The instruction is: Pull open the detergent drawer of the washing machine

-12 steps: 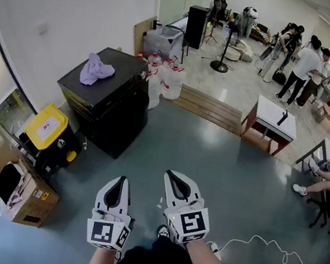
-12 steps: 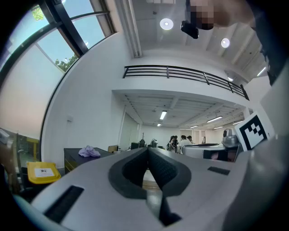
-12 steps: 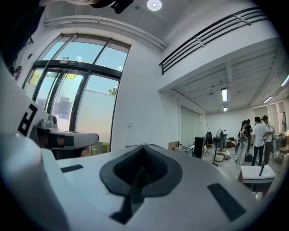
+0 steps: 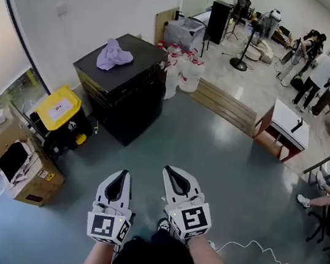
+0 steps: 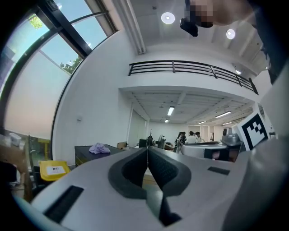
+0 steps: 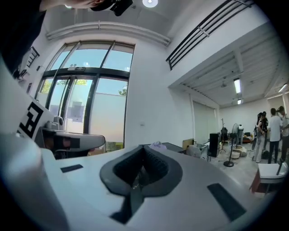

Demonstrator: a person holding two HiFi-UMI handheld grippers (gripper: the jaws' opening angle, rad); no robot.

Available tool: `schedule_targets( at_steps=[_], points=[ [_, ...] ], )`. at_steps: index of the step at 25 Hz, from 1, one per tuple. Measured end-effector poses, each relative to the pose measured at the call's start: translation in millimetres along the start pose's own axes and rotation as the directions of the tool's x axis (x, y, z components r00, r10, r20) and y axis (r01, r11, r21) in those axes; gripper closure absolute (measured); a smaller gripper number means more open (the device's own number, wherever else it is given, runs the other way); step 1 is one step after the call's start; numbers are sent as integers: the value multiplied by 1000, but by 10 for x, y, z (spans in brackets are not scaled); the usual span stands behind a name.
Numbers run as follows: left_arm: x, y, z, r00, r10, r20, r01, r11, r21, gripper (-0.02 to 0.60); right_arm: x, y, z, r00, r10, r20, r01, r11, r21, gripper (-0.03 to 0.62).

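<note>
Detergent drawer: I cannot pick it out in any view, and I cannot tell which thing is the washing machine. Close by, the person holds two tools. The left tool is closed tight with nothing in it. The right tool is closed tight too, and holds nothing. Both point level over the grey floor and touch nothing. Past them, by the window, sit two cardboard boxes and one yellow-lidded bin. Next to the white wall stands one big black box with one purple cloth on top. A few clear jugs stand just beside it. Further off is one small white counter. Far back, a few people stand together.
</note>
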State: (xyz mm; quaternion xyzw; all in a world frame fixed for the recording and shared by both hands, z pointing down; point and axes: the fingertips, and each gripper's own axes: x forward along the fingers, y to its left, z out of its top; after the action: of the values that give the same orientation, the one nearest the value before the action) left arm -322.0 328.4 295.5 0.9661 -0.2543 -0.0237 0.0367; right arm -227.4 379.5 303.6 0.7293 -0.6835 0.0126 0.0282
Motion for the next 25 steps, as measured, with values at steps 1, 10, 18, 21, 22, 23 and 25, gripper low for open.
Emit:
schedule_targets(
  at_steps=[1, 10, 18, 21, 22, 23, 25],
  points=[
    [11, 13, -18, 1000, 6, -2, -6, 1000, 3, 558, 36, 11, -9, 1000, 20, -2, -20, 1000, 1, 586],
    [205, 172, -148, 989, 149, -10, -149, 989, -8, 557, 301, -245, -57, 994, 106, -9, -106, 994, -11, 572],
    [473, 297, -210, 965, 263, -3, -263, 965, -2, 476, 559, -496, -158, 984, 175, -26, -176, 984, -10, 497],
    [603, 321, -241, 962, 272, -2, -272, 962, -12, 386, 651, -580, -224, 981, 190, -45, -190, 982, -6, 467],
    [641, 338, -255, 962, 274, -2, -274, 962, -13, 372, 688, -603, -241, 980, 192, -49, -193, 981, -1, 456],
    [679, 362, -279, 961, 275, -5, -275, 961, -14, 355, 729, -620, -260, 979, 196, -52, -196, 981, 3, 440],
    [752, 432, -344, 960, 278, -18, -278, 960, -17, 328, 820, -649, -310, 977, 204, -62, -205, 979, 5, 396]
  ],
)
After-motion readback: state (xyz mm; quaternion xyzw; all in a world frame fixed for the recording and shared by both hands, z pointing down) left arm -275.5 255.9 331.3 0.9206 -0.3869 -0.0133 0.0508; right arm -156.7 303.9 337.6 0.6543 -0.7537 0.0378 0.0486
